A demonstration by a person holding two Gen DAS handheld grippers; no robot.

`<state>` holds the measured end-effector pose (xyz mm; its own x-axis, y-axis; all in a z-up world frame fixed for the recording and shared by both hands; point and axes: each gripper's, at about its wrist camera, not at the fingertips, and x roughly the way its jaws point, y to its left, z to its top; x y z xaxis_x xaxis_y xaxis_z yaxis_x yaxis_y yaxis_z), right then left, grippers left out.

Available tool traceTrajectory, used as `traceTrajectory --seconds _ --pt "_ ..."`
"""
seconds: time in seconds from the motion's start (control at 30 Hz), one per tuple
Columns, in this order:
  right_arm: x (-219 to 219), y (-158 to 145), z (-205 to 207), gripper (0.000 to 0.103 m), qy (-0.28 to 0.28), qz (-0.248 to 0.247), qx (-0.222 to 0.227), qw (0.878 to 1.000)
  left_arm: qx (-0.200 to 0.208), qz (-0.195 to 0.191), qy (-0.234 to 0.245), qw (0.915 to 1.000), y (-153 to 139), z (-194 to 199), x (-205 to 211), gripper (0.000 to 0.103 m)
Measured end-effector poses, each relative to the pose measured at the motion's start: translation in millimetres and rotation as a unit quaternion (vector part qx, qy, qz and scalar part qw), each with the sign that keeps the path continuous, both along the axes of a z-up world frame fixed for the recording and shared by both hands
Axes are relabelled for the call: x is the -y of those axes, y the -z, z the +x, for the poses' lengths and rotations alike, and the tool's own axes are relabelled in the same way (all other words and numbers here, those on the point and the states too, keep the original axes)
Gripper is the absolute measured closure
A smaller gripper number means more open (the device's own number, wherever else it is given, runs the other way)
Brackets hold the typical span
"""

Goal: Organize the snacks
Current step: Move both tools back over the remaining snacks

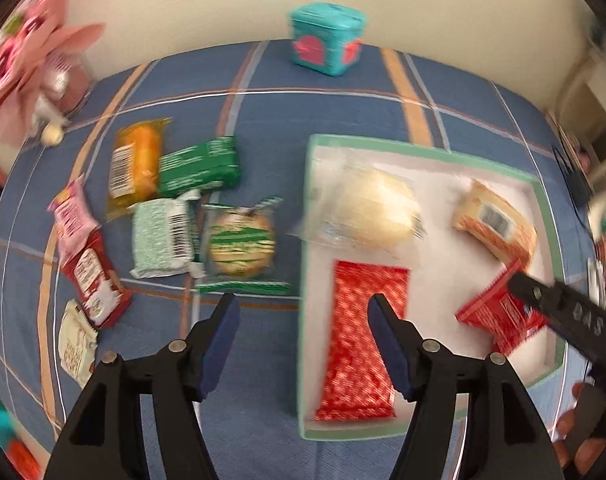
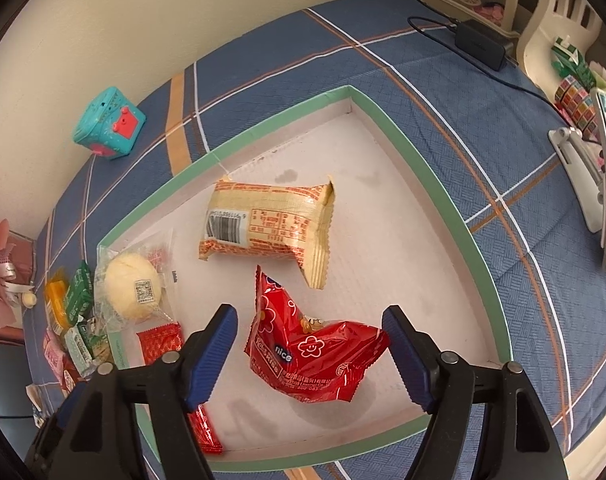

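Only the left wrist view shows the loose snacks on the blue plaid cloth (image 1: 263,92): an orange packet (image 1: 133,166), a green packet (image 1: 199,166) and a round green-striped cookie (image 1: 241,246) lie left of the green-rimmed tray (image 1: 309,200). The right wrist view alone shows a black power adapter (image 2: 481,44) (cord trailing).

The left gripper (image 1: 303,320) hangs spread apart over the tray's left rim. The right gripper (image 2: 309,338) is spread too, its blue pads either side of the red snack bag (image 2: 315,356) lying in the tray below the beige packet (image 2: 269,226).

A teal box (image 2: 109,124) stands by the cream wall.
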<state>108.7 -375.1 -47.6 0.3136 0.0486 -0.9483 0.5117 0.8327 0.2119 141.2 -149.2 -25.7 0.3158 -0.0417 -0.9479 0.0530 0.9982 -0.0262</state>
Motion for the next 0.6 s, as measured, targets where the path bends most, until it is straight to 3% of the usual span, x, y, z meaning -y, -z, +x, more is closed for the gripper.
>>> traceTrajectory --seconds 0.13,0.23,0.37,0.6 --pt "-11.1 -6.9 1.4 0.022 -0.022 -0.018 0.007 1.000 0.009 -0.004 -0.049 0.9988 -5.2 3.3 -26.7 0.036" --pt "-21.0 -10.9 2.9 0.010 -0.039 -0.028 0.014 0.999 0.012 -0.011 -0.079 0.9967 -7.1 5.9 -44.5 0.035" --pt "-34.7 -17.3 3.5 0.003 -0.058 -0.043 0.021 0.997 0.011 -0.020 -0.110 0.9936 -8.5 8.3 -66.1 0.033" --pt "-58.0 -26.9 5.5 0.000 -0.092 -0.064 0.038 0.993 0.008 -0.026 -0.140 0.9898 -6.3 9.7 -88.9 0.029"
